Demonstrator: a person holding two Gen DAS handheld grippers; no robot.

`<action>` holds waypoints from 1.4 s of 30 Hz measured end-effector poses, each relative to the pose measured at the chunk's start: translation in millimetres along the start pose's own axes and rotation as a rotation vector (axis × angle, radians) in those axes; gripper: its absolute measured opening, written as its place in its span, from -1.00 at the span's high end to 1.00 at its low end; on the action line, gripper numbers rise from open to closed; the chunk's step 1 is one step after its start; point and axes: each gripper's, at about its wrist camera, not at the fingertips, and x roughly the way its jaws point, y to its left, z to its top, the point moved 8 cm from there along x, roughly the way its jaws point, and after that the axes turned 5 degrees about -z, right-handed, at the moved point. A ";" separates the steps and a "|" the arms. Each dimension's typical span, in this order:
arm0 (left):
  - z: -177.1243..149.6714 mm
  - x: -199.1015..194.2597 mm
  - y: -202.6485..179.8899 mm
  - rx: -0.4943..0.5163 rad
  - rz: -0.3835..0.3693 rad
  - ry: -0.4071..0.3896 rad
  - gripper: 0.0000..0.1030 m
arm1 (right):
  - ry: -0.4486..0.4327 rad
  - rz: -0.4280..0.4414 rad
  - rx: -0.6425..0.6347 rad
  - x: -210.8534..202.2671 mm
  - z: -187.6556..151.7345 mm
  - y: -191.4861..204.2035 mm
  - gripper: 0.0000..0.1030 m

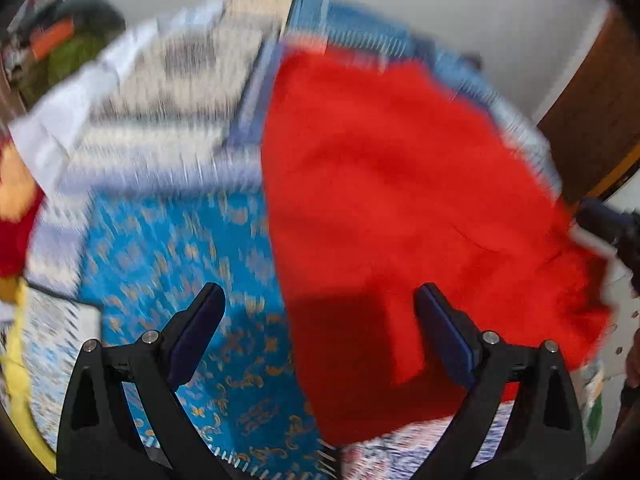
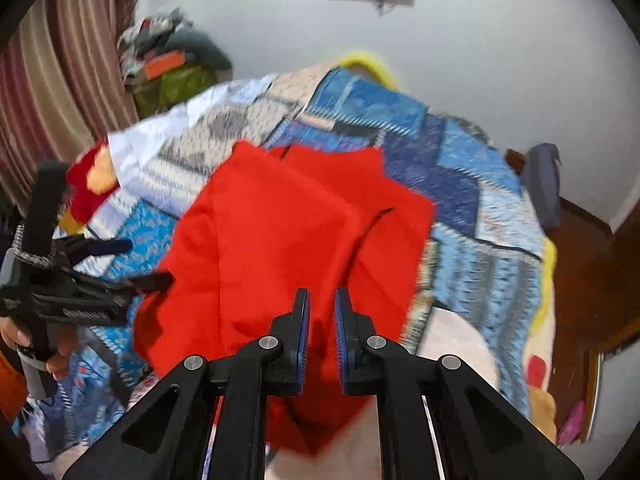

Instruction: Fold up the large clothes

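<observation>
Red garment (image 2: 280,240): large, plain bright red, rumpled, with a dark seam line right of centre. It lies spread over a blue patterned bedspread (image 2: 460,184), filling the frame centre in the right wrist view and the centre-right (image 1: 392,200) in the blurred left wrist view. Right gripper (image 2: 321,336): jaws narrow, lower red edge between them; whether they pinch it cannot be told. Left gripper (image 1: 320,332): jaws wide, nothing between them, over the garment's left edge and the bedspread (image 1: 168,248).
</observation>
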 end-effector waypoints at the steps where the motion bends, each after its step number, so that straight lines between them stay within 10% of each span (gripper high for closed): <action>1: -7.0 11.9 0.9 -0.006 -0.014 0.013 -0.91 | 0.040 -0.015 -0.007 16.4 -5.2 1.5 0.86; 12: -23.4 22.2 -11.6 0.112 0.022 -0.087 -1.00 | 0.020 -0.168 -0.112 47.8 -36.2 -7.7 0.83; 13: -21.2 23.7 -9.7 0.106 0.019 -0.088 -1.00 | 0.013 -0.210 -0.121 45.0 -38.0 -11.2 0.71; 15: -22.0 25.7 -7.8 0.097 0.016 -0.091 -1.00 | -0.022 -0.380 -0.104 34.2 -37.5 -33.3 -0.91; 16: -23.0 26.5 -7.3 0.096 0.014 -0.093 -1.00 | -0.042 -0.434 -0.079 27.6 -40.2 -48.5 -0.98; 21: -27.8 27.0 -6.3 0.057 -0.008 -0.096 -1.00 | 0.112 -0.252 0.083 35.6 -71.6 -86.1 -1.00; 30: -26.7 -22.1 -13.3 0.048 -0.094 -0.155 -1.00 | -0.074 0.028 0.151 -21.4 -25.2 -41.9 -1.00; 36: -61.3 -1.1 -37.8 0.215 0.005 -0.084 -1.00 | 0.133 -0.044 -0.053 49.7 -72.8 4.4 -1.00; 42: -95.6 6.6 -19.1 0.216 -0.009 0.005 -1.00 | 0.210 0.072 0.102 45.7 -122.6 -31.0 -1.00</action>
